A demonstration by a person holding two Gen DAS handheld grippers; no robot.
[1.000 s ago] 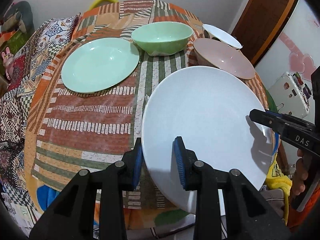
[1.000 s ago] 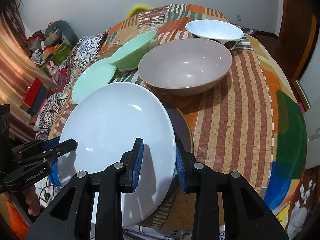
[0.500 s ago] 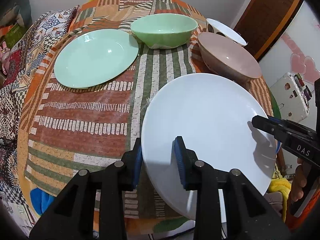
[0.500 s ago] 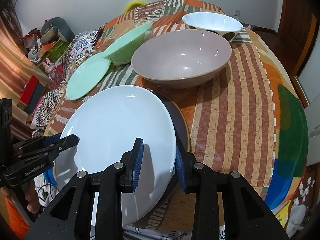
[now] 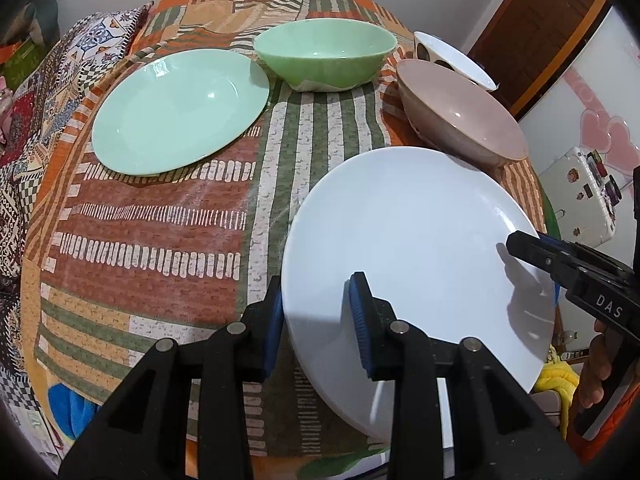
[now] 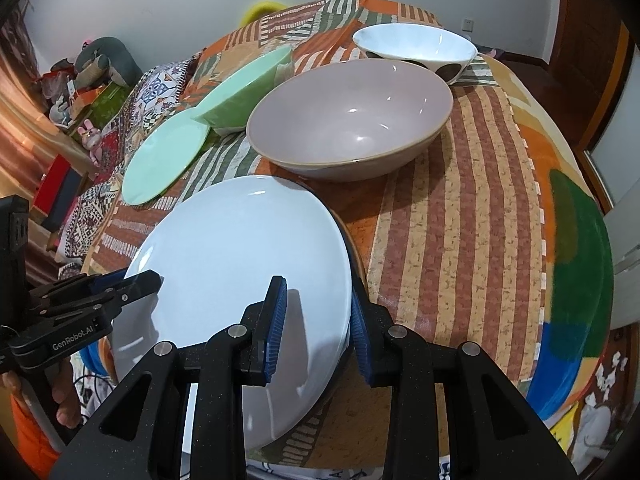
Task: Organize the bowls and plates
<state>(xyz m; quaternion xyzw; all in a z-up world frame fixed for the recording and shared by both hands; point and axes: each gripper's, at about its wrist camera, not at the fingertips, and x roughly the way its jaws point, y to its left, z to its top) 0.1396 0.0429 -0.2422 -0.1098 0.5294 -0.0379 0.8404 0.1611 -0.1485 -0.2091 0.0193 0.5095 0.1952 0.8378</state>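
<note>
A large white plate (image 5: 420, 232) hangs tilted just over the near edge of the table, held from both sides. My left gripper (image 5: 316, 320) is shut on its left rim, one blue pad on top and one underneath. My right gripper (image 6: 316, 316) is shut on the opposite rim; from the left wrist it shows as a black tip (image 5: 524, 248). A dark brown-rimmed plate (image 6: 355, 258) peeks out beneath the white plate (image 6: 240, 248). Further back sit a mint plate (image 5: 180, 108), a green bowl (image 5: 324, 56), a mauve bowl (image 6: 348, 120) and a white spotted bowl (image 6: 412, 44).
A patchwork cloth (image 5: 152, 232) covers the round table. Striped cloth to the right of the mauve bowl (image 6: 472, 216) is bare. A hand (image 6: 64, 396) grips the left tool. Cluttered furniture stands to the left and a wooden door (image 5: 552, 28) at the back right.
The white plate has sunk a little and shifted over the table, covering more of the dark plate. Both grippers have kept their hold on its rim.
</note>
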